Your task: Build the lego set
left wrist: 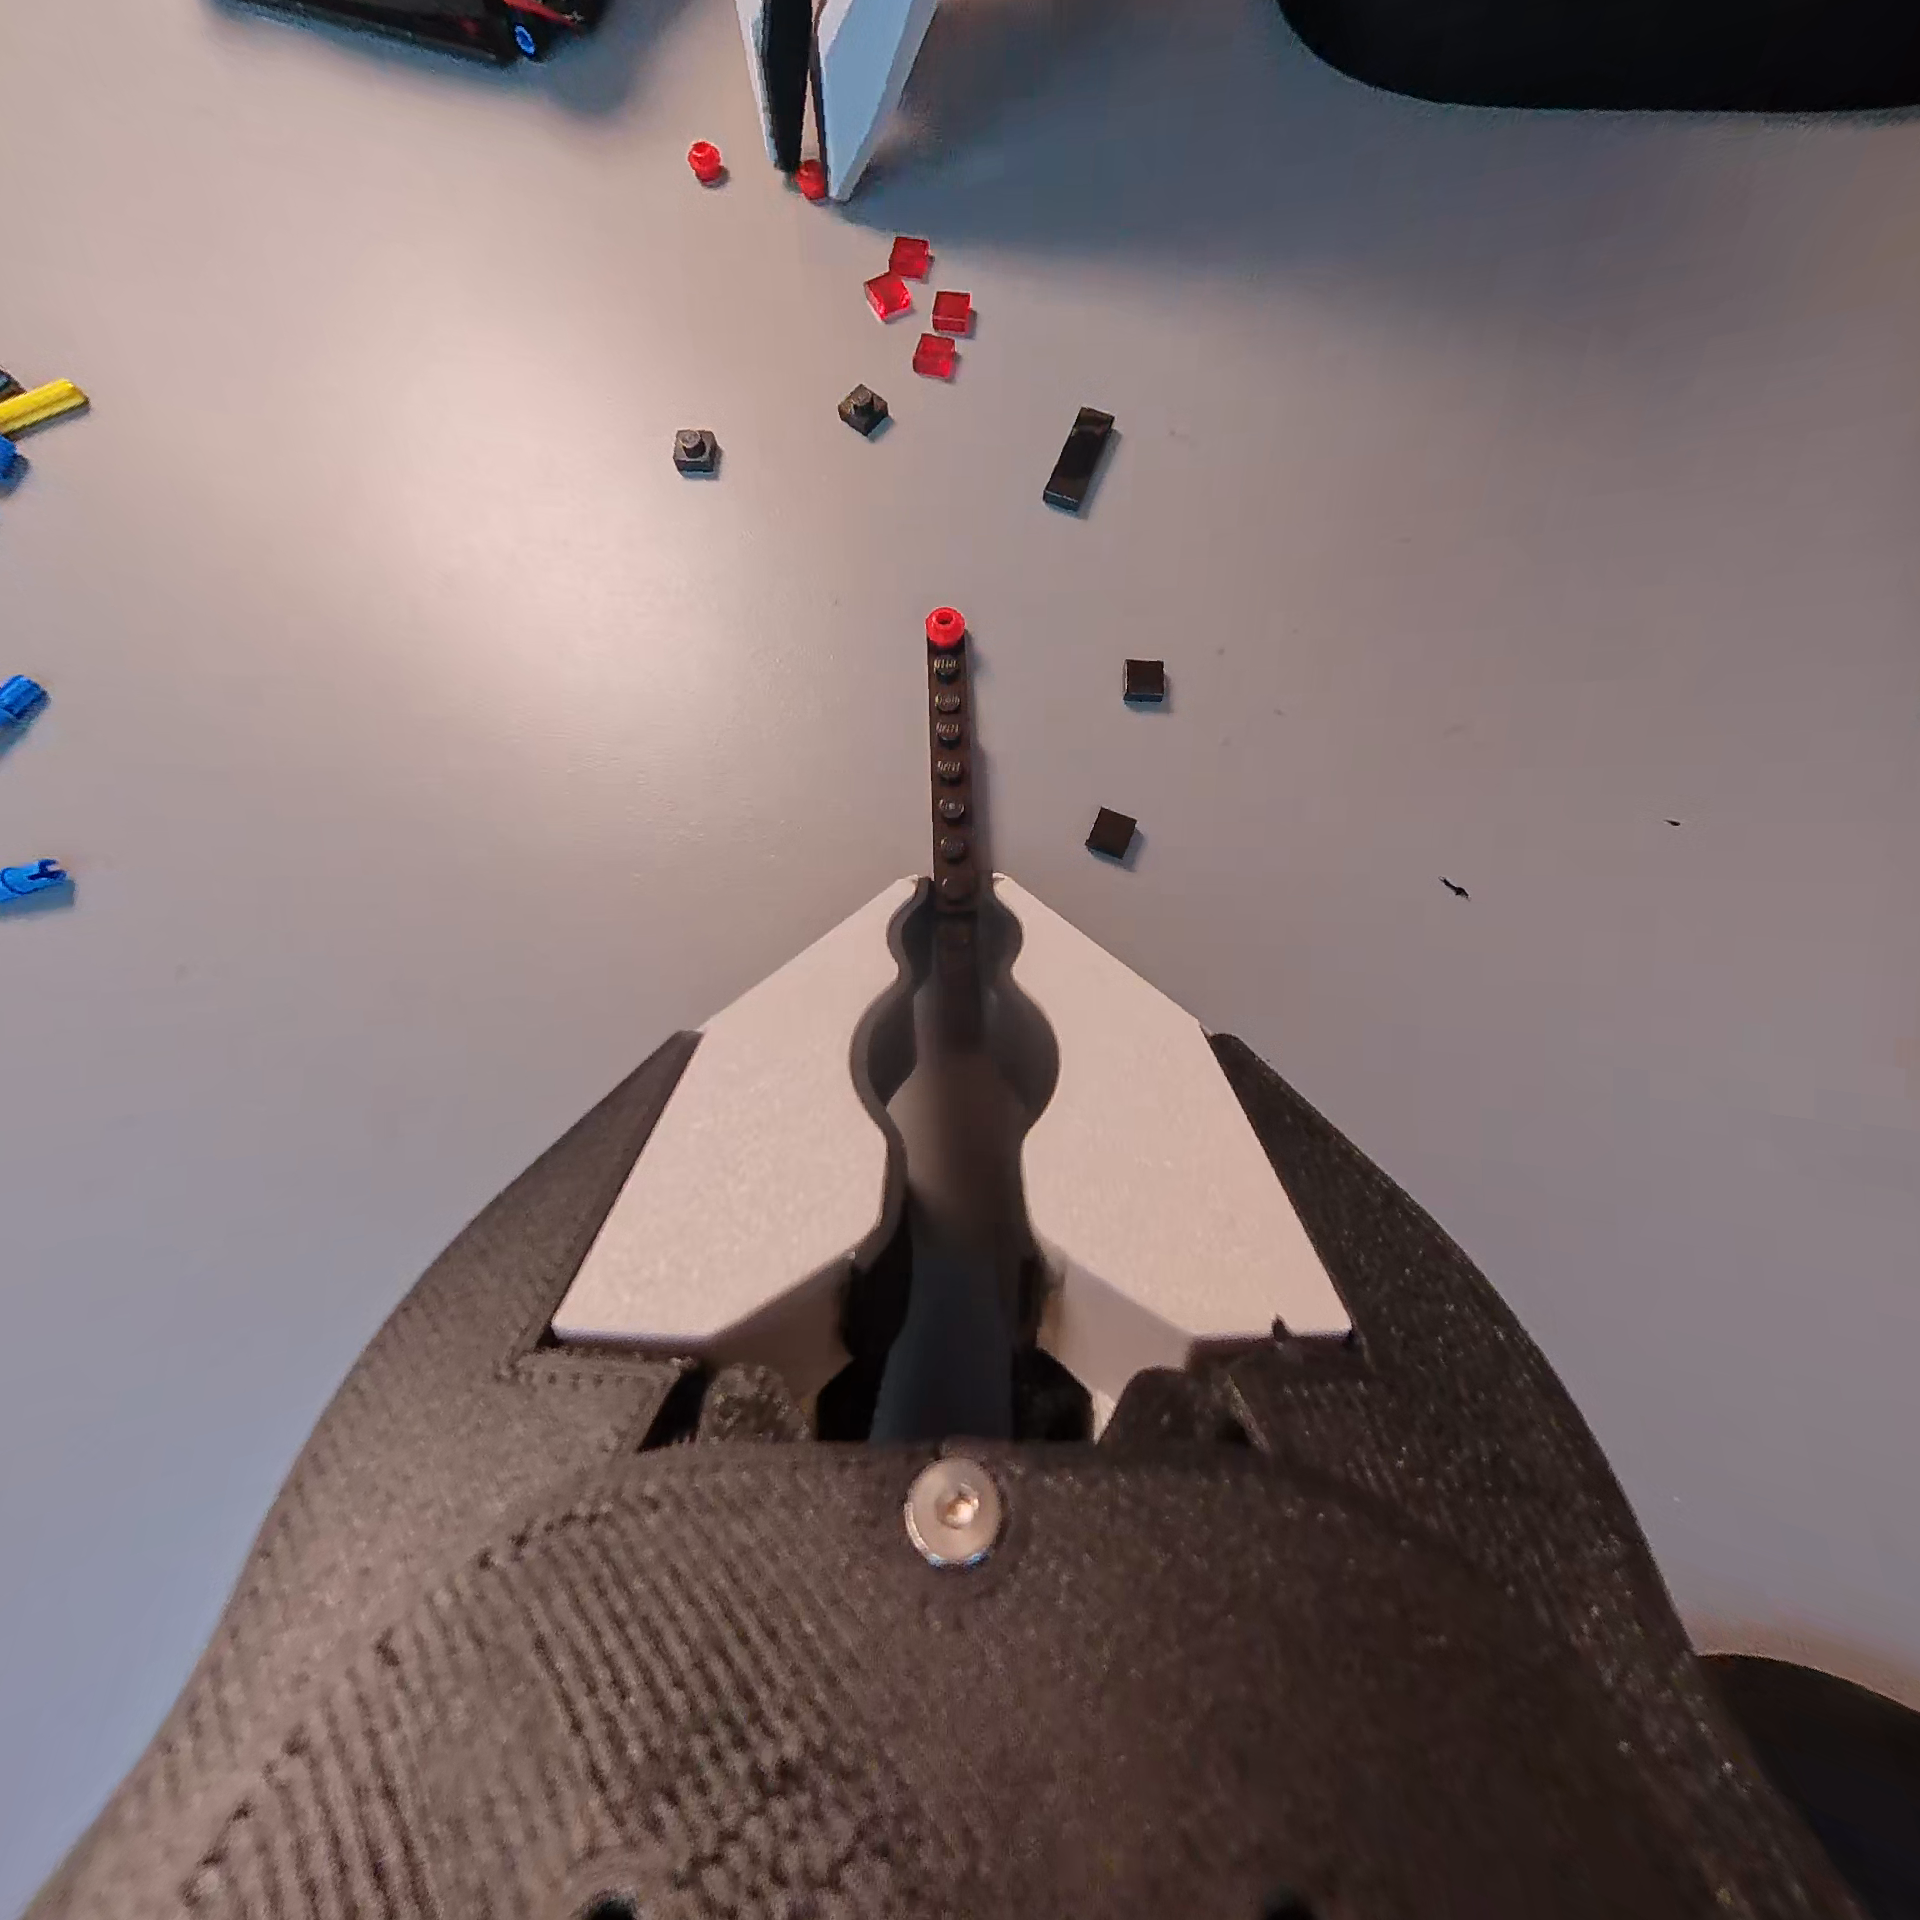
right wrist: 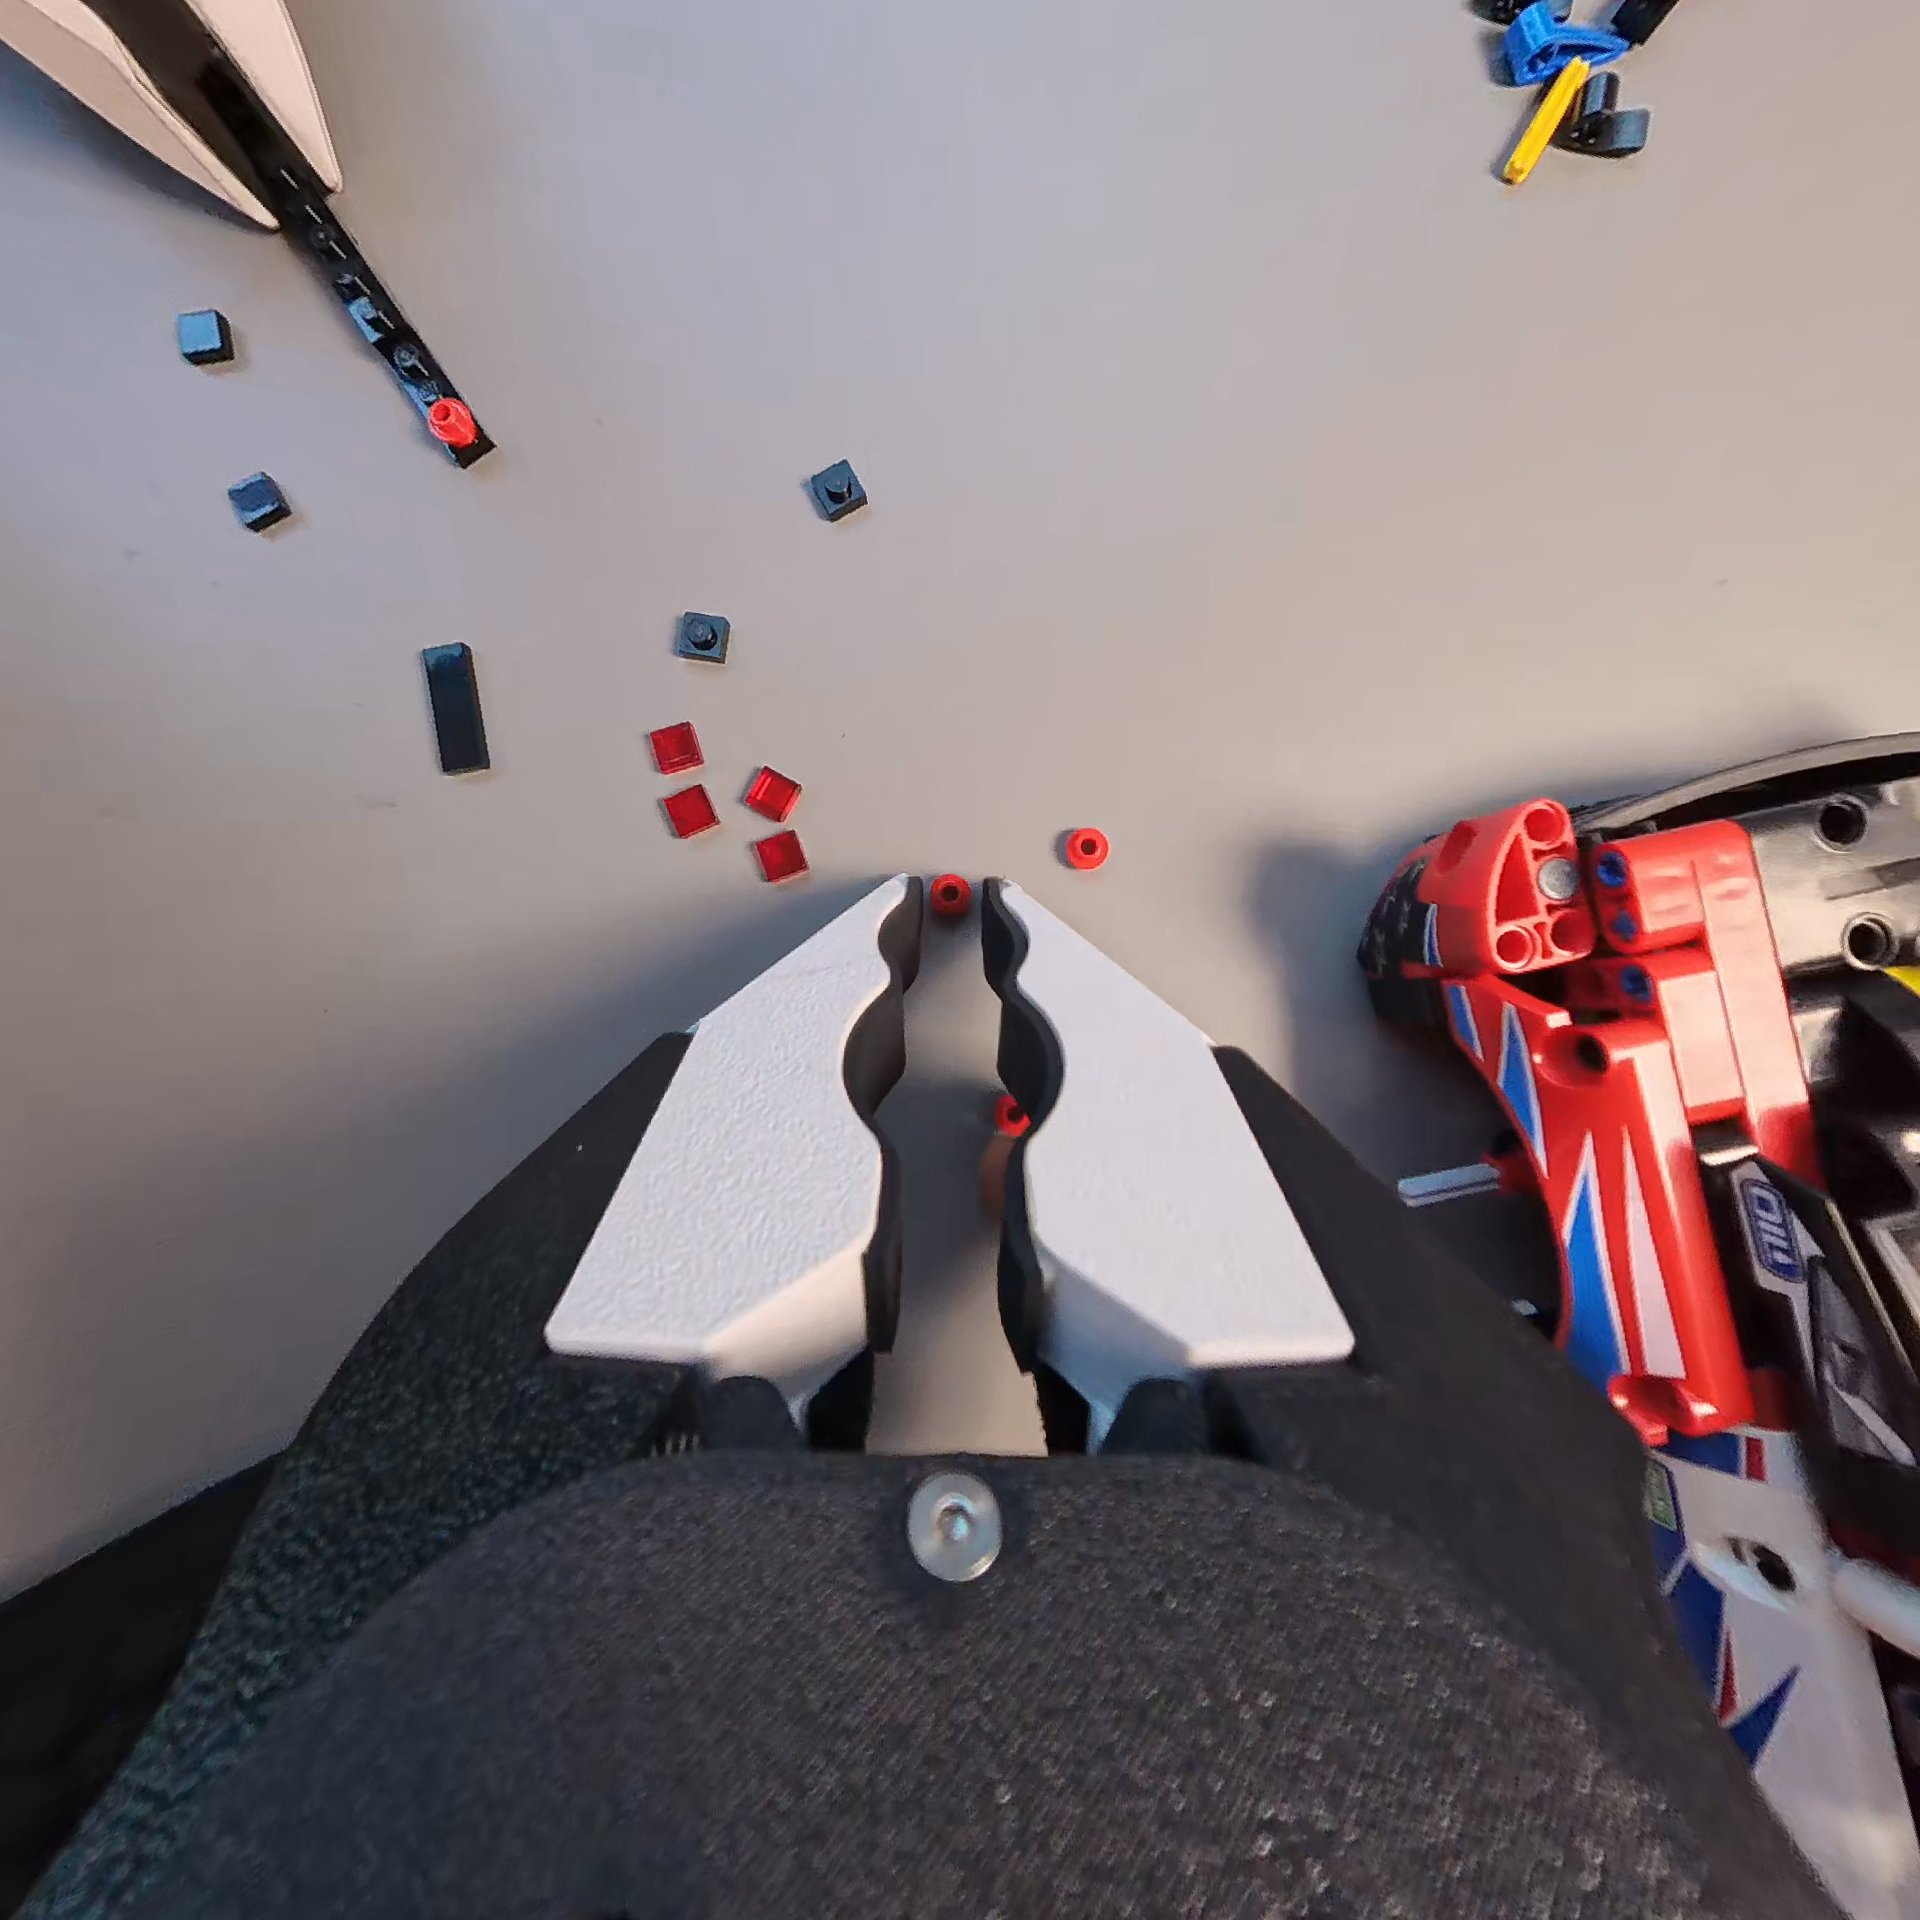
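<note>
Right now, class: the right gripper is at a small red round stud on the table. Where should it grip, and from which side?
Grip the red round stud across its curved side wall, coming straight down over it. It lies flat, hole up, between the right gripper's open fingertips. It is low and tiny, so probably only the very tips can pinch it. The second stud lies apart.

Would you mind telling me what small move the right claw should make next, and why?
Probably close the right claw on the small red round stud lying between its tips; the jaws stand open, not yet gripping. The left claw holds the long black plate, which carries one red stud at its far end and has bare studs beside it.
</note>
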A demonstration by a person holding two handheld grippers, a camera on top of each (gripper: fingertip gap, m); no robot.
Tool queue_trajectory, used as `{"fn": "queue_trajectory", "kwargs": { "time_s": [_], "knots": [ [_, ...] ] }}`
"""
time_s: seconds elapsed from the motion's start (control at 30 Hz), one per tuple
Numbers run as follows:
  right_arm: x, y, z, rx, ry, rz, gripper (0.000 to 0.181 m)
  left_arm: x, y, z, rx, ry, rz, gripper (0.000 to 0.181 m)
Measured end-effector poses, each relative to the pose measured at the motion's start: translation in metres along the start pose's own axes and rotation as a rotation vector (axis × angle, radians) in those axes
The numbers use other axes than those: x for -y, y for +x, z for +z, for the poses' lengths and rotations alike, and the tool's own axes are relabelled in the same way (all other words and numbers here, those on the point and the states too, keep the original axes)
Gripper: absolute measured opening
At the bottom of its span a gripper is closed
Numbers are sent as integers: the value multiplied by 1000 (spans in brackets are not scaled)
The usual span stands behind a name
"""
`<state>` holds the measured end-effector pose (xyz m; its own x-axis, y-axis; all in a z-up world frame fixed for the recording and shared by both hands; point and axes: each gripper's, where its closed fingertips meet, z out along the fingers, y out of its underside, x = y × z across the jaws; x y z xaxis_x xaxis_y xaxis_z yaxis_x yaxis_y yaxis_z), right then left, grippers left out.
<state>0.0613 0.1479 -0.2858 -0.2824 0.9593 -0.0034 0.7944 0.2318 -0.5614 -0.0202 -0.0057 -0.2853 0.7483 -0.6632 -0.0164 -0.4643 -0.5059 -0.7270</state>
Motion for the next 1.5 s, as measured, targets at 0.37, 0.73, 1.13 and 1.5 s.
{"fn": "queue_trajectory", "kwargs": {
  "time_s": [0.37,0.73,1.13,1.5],
  "knots": [
    [5,-2,1,-25,-15,-59,5,0,0,0,-2,2,4,6],
    [90,-102,37,205,44,-404,5,-2,-3,-7,-20,10,-46,22],
    [79,-104,50,199,-42,-440,5,-3,-2,-5,-19,-5,-29,11],
    [78,-103,51,177,-131,-460,4,-3,0,-4,-20,-5,-11,6]
  ]
}}
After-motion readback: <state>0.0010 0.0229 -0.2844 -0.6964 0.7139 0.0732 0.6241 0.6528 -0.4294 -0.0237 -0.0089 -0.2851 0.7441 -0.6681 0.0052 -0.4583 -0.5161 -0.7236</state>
